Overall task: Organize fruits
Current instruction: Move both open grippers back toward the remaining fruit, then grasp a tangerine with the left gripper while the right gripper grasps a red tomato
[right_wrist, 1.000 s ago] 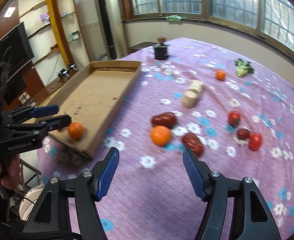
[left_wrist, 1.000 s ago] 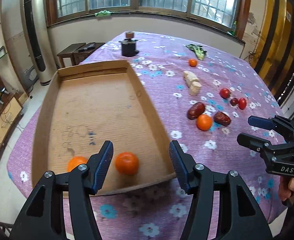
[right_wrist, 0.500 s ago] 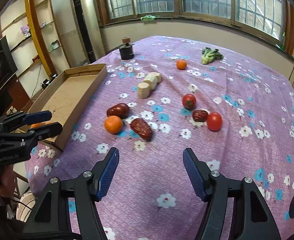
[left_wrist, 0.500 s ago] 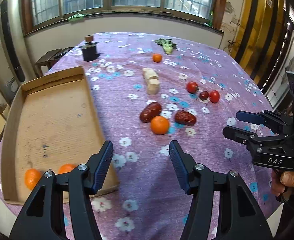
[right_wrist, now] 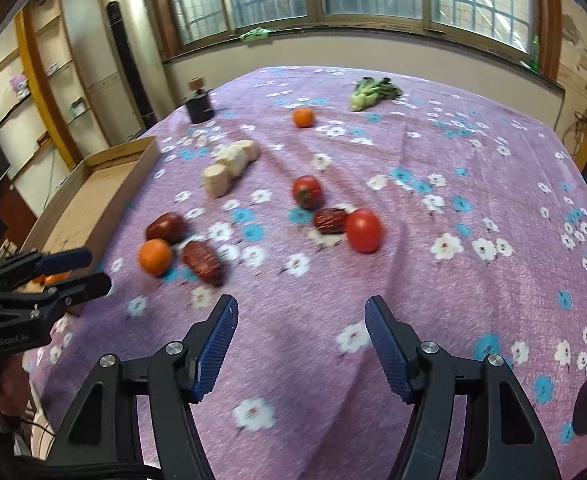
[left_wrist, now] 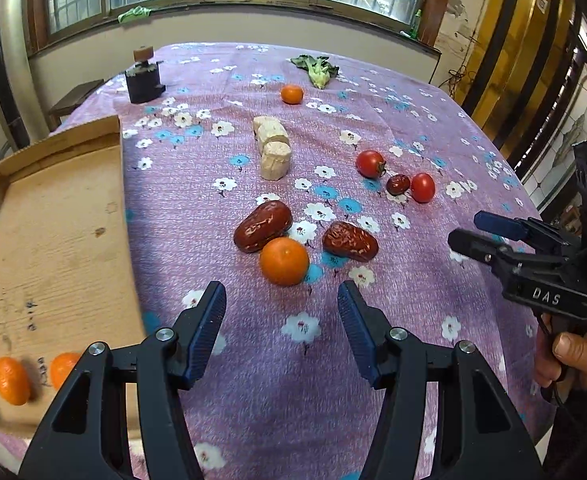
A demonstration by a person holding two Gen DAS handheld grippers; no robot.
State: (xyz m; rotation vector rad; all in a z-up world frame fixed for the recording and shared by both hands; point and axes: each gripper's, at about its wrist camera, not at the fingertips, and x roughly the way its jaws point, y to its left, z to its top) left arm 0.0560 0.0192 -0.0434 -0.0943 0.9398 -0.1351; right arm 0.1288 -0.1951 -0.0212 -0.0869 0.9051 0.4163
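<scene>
My left gripper (left_wrist: 281,296) stands open and empty just short of an orange tangerine (left_wrist: 284,261), which lies between two big red dates (left_wrist: 263,225) (left_wrist: 350,241). Two tangerines (left_wrist: 11,376) (left_wrist: 63,368) rest in the near corner of the cardboard tray (left_wrist: 53,240). My right gripper (right_wrist: 301,316) is open too, hovering over bare cloth before two tomatoes (right_wrist: 363,229) (right_wrist: 306,191) and a small date (right_wrist: 329,220). A further tangerine (left_wrist: 292,93) sits far back. Each gripper shows in the other's view: the right gripper (left_wrist: 469,228), the left gripper (right_wrist: 89,268).
Three pale cylinder pieces (left_wrist: 273,148) lie in a row mid-table. A green leafy vegetable (left_wrist: 317,70) and a small black device (left_wrist: 143,78) stand at the far end. The purple flowered tablecloth (left_wrist: 277,380) covers the whole table. A hand (left_wrist: 573,356) holds the right gripper's handle.
Both grippers have swung to the right, away from the tray and toward the loose fruit. The left one now faces the tangerine between the dates; the right one faces the tomatoes. Jaws unchanged.
</scene>
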